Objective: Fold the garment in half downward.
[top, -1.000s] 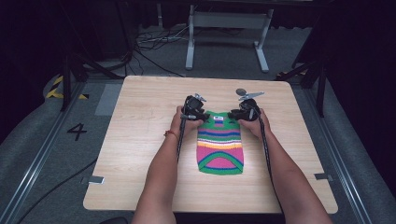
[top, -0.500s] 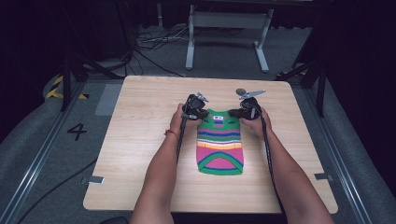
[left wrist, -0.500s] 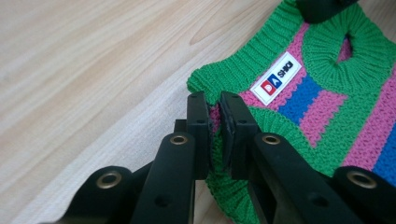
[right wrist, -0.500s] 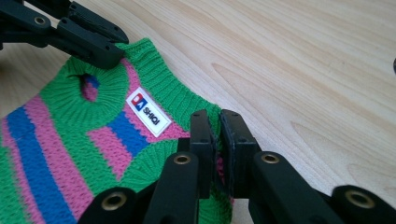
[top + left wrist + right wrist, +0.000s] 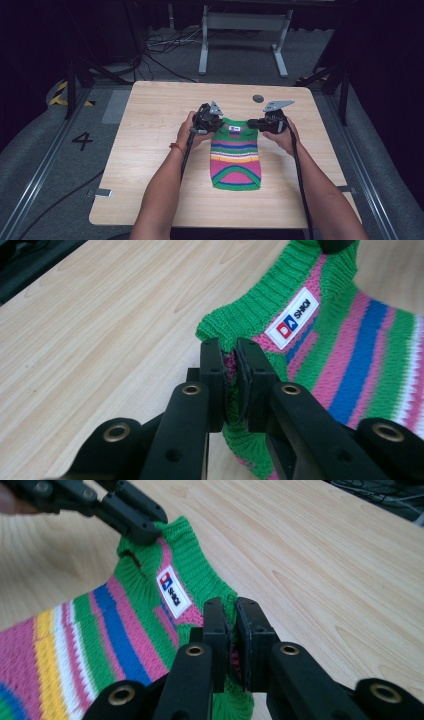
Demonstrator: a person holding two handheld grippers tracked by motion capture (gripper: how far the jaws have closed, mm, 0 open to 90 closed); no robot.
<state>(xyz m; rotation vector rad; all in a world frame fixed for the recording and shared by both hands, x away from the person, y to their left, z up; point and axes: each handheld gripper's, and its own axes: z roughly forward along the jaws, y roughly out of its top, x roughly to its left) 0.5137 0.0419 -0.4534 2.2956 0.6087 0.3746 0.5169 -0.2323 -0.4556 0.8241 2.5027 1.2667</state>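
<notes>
Your left gripper [image 5: 231,374] and right gripper [image 5: 232,630] each pinched a top corner of the small striped green, pink and blue knitted sweater [image 5: 235,157], which lay mid pale wooden table [image 5: 150,150], white label [image 5: 292,318] uppermost.

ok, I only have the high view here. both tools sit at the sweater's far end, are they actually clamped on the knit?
Observer: Yes. The left tool has its jaws shut on the green edge of the sweater.
Operator: and the right one?
Observer: The right tool is shut on the opposite shoulder, knit pinched between its pads.
Operator: what is that white patch at the collar?
Observer: A sewn label with a red and blue logo, just inside the neck.
</notes>
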